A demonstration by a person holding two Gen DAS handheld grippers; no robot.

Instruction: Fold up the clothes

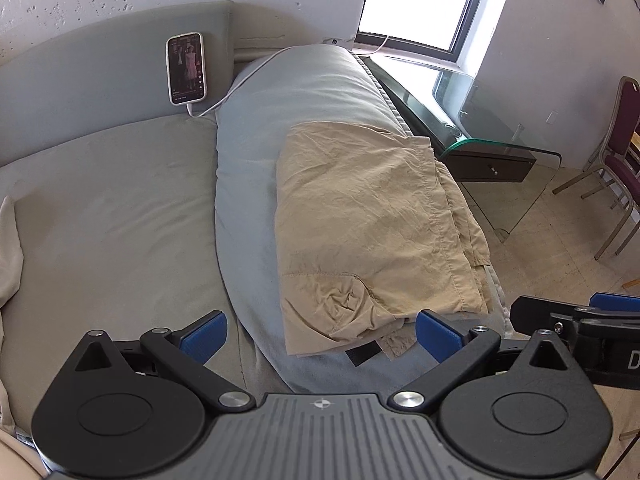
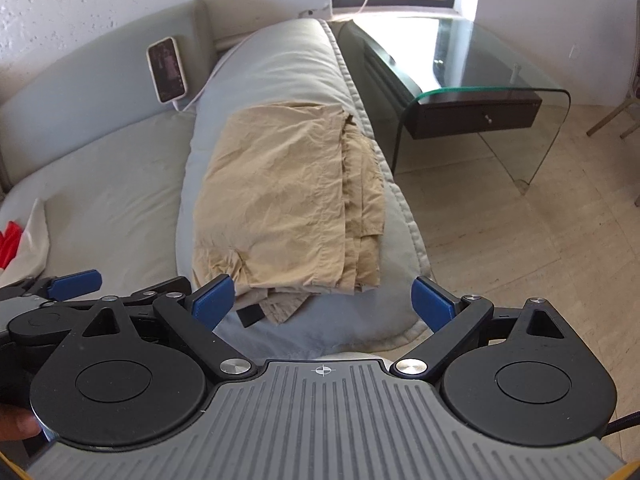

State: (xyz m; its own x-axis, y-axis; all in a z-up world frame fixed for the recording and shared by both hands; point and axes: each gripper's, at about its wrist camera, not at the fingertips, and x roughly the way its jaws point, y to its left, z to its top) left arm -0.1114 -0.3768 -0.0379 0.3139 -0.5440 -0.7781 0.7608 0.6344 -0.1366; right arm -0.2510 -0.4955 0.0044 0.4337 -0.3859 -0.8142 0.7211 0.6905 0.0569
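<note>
A tan garment (image 1: 372, 224) (image 2: 280, 196) lies folded on a long grey cushion (image 1: 248, 184) (image 2: 280, 60) of the sofa. Its layered edges show on the right side, and a black strip (image 1: 362, 354) pokes out at the near end. My left gripper (image 1: 320, 336) hovers open at that near end; its blue pads (image 1: 204, 336) stand wide apart with nothing between them. My right gripper (image 2: 323, 300) is open too, just short of the garment's near right corner, and holds nothing. Each gripper shows at the edge of the other's view, the right gripper (image 1: 580, 320) and the left gripper (image 2: 76, 284).
A phone (image 1: 186, 68) (image 2: 167, 70) on a white cable leans against the sofa back. To the right stands a glass side table (image 1: 500, 148) (image 2: 492, 92) with a dark drawer, then tiled floor and a chair (image 1: 616, 168). A white and red cloth (image 2: 28, 232) lies on the seat at left.
</note>
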